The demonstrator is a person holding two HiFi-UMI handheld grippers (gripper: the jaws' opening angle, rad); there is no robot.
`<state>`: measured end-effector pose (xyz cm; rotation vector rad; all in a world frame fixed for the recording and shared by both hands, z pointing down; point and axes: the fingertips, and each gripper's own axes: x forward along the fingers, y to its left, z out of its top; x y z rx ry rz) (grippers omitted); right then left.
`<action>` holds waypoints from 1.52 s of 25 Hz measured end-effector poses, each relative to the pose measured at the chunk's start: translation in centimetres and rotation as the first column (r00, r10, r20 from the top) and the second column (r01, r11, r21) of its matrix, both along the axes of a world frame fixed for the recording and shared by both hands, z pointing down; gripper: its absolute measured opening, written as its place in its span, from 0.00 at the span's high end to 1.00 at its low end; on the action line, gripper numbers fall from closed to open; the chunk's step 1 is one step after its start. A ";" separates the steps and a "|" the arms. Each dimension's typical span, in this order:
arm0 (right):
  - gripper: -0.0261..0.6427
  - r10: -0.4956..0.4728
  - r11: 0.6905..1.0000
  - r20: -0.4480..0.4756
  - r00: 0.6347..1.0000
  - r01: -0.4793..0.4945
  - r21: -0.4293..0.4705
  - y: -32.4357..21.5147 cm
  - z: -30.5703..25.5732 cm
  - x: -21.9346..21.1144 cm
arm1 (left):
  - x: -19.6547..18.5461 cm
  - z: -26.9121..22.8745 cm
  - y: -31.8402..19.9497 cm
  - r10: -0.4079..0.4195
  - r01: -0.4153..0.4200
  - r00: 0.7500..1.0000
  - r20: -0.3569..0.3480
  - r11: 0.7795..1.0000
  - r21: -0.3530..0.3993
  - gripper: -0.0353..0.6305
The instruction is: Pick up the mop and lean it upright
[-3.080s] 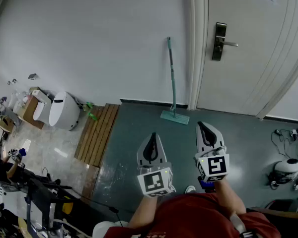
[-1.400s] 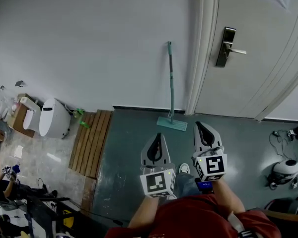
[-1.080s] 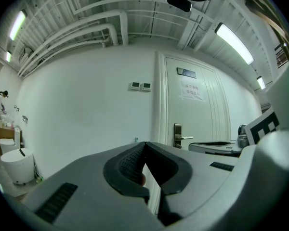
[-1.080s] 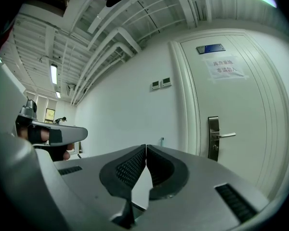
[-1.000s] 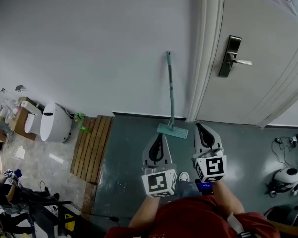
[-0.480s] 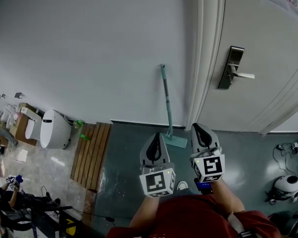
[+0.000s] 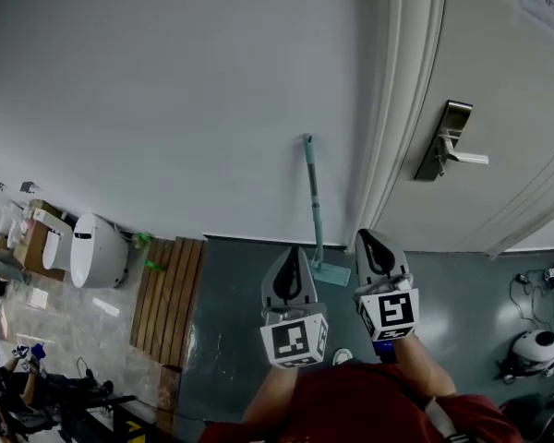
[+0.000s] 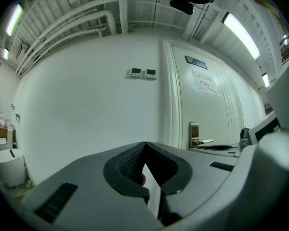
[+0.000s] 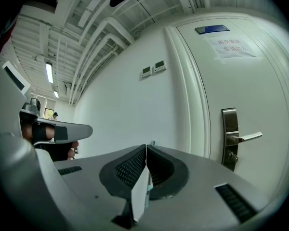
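The mop stands upright with its teal handle (image 7: 311,201) against the white wall and its flat teal head (image 7: 331,272) on the dark floor by the door frame. Nothing holds it. My left gripper (image 7: 293,251) hangs just left of the mop head, jaws shut and empty; in the left gripper view (image 8: 144,144) the pads meet at the tip. My right gripper (image 7: 369,236) is just right of the mop head, also shut and empty. In the right gripper view (image 9: 146,146) a sliver of the teal handle (image 9: 147,189) shows behind the closed jaws.
A white door with a metal lever handle (image 7: 454,151) stands right of the mop, with the door frame (image 7: 392,137) between them. A wooden slat mat (image 7: 171,293) and a white bin (image 7: 97,250) lie left. A white round device (image 7: 535,350) with cables sits at the far right.
The view has moved closer to the wall, so the mop now appears right between the two grippers. The mop stays leaning on the wall. Both grippers remain shut.
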<state>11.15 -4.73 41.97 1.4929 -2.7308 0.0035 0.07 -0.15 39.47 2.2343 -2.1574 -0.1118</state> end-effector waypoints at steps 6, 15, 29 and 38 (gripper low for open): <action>0.93 0.055 0.998 -0.016 0.998 -0.055 0.000 -5.3 0.0 -3.1 | -3.4 -0.3 -6.2 0.053 -0.053 0.999 -0.003 0.999 0.012 0.93; 0.93 0.139 0.990 -0.012 0.990 -0.139 -0.005 -13.1 -0.9 -8.7 | -9.3 -0.8 -14.6 0.130 -0.130 0.991 0.019 0.992 -0.005 0.93; 0.93 0.176 0.984 -0.031 0.984 -0.176 -0.010 -18.1 -0.3 -11.6 | -11.5 -0.7 -19.9 0.167 -0.167 0.986 0.021 0.986 0.016 0.93; 0.93 0.143 0.989 -0.032 0.989 -0.144 -0.033 -19.8 0.9 -11.1 | -10.9 -0.3 -21.1 0.129 -0.130 0.991 0.040 0.991 0.017 0.93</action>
